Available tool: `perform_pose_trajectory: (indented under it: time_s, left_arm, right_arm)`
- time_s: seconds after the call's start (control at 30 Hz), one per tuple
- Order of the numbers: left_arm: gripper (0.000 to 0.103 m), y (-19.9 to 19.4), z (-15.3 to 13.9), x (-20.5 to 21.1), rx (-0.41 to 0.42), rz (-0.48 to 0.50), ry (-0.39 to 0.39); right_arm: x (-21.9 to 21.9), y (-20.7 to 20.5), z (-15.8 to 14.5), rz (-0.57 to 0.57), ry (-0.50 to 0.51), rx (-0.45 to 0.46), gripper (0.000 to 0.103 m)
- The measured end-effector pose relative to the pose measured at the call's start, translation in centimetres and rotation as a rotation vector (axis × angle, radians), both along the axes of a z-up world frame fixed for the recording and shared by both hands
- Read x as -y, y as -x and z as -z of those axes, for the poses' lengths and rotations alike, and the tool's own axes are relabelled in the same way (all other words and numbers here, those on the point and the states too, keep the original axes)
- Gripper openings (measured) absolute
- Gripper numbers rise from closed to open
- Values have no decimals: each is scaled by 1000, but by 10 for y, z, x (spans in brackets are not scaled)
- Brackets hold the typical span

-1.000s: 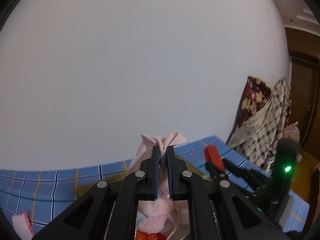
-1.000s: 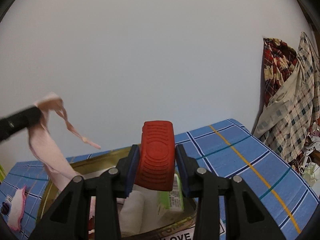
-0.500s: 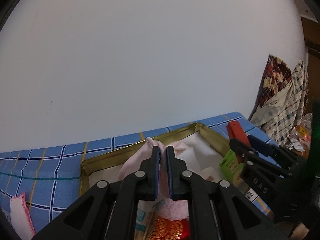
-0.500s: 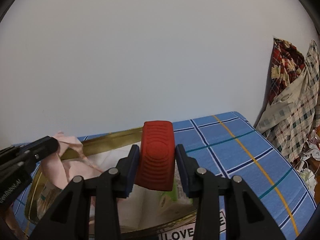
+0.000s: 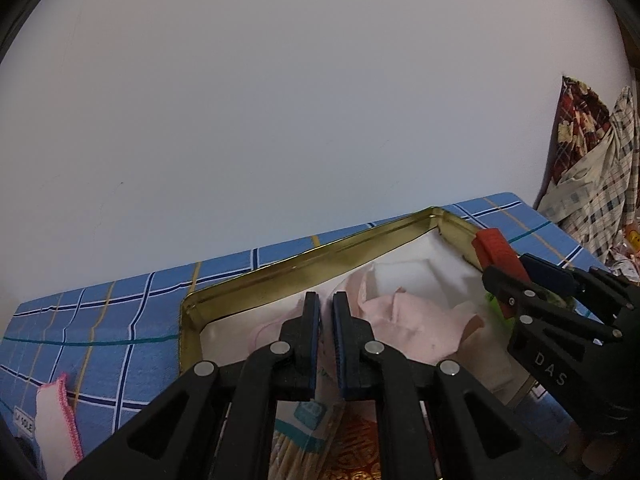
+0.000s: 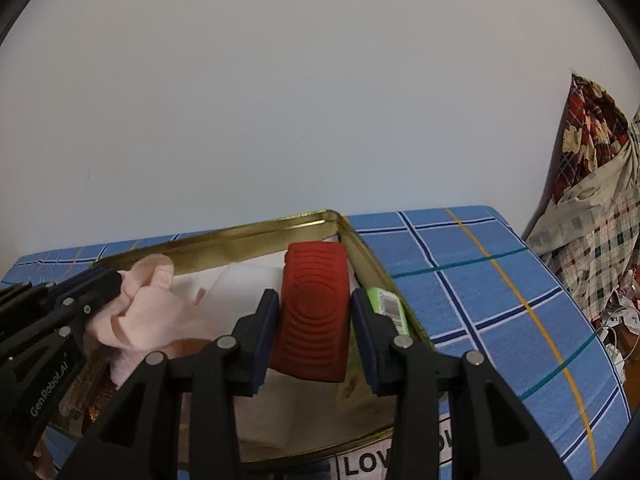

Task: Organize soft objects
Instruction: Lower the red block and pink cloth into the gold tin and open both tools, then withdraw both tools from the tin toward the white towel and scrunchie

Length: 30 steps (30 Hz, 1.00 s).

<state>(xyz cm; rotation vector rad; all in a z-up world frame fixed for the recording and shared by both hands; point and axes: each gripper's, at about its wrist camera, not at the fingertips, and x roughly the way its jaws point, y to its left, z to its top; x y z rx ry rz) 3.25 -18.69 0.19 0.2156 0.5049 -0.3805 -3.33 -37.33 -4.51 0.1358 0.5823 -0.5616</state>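
A gold tin box (image 5: pixel 304 264) stands on the blue checked cloth and also shows in the right wrist view (image 6: pixel 240 236). My left gripper (image 5: pixel 327 308) is shut on a pale pink cloth (image 5: pixel 412 320) and holds it low inside the box. The pink cloth (image 6: pixel 148 312) hangs bunched from the left gripper in the right wrist view. My right gripper (image 6: pixel 314 304) is shut on a red ribbed object (image 6: pixel 312 312) over the box's right end. White cloth (image 6: pixel 244 280) lines the box bottom.
A green packet (image 6: pixel 388 308) lies against the box's right wall. A white cloth with pink trim (image 5: pixel 56 424) lies on the blue table cover (image 6: pixel 480 280) at the left. Checked fabrics (image 6: pixel 592 200) hang at the right. A white wall stands behind.
My left gripper has come down from above the table into the box with the pink cloth. The right gripper has lowered over the box with the red object.
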Motion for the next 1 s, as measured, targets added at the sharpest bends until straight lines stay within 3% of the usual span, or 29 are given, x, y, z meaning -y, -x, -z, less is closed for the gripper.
perform_pose_trajectory:
  time_s: [0.27, 0.4, 0.47, 0.53, 0.57, 0.7, 1.0]
  left_arm:
    - [8, 2, 7, 2, 38, -64, -62]
    - [12, 2, 7, -1, 32, -88, -70]
    - [34, 5, 5, -3, 46, -115, -74]
    - [86, 11, 0, -8, 86, -167, -72]
    - [90, 14, -2, -11, 109, -179, -57]
    - [90, 27, -12, -20, 170, -183, -13]
    - [90, 47, -5, -47, 164, -218, -3]
  right_arm:
    - [-1, -2, 3, -21, -24, -5, 40]
    - [-4, 9, -9, -6, -4, 72, 81]
    - [-7, 18, -19, 11, 34, 141, 88]
    - [-9, 24, -25, 26, 65, 182, 95]
    - [-9, 27, -27, 33, 73, 198, 96]
    - [-5, 27, -27, 51, 62, 212, 97]
    - [3, 39, -28, 86, 19, 268, 97]
